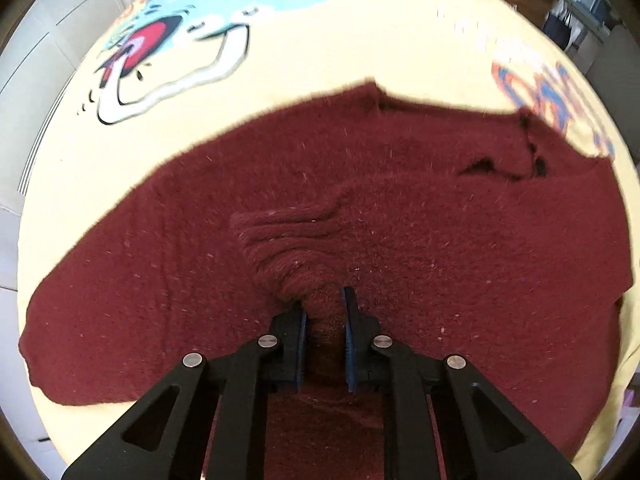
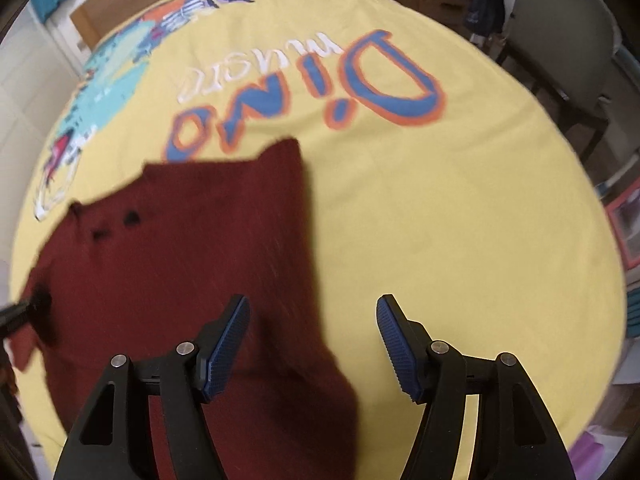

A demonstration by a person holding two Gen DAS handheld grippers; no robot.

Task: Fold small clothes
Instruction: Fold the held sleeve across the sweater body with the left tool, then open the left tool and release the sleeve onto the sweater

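Your garment [image 1: 280, 208] lies spread on the printed sheet [image 1: 320, 60] that covers the bench. Your left gripper [image 1: 325, 312] sits over the garment's near middle, with a bunched fold between its fingers [image 1: 350, 332]. Beyond the garment's far edge lies the cartoon print [image 1: 168, 40], off to your left. In your right wrist view the garment fills the left side, the lettering [image 2: 312, 92] lies behind it, and your right gripper [image 2: 312, 340] straddles its right edge

Hand-held gripper [image 1: 325, 312] pinching maroon garment [image 1: 320, 216].
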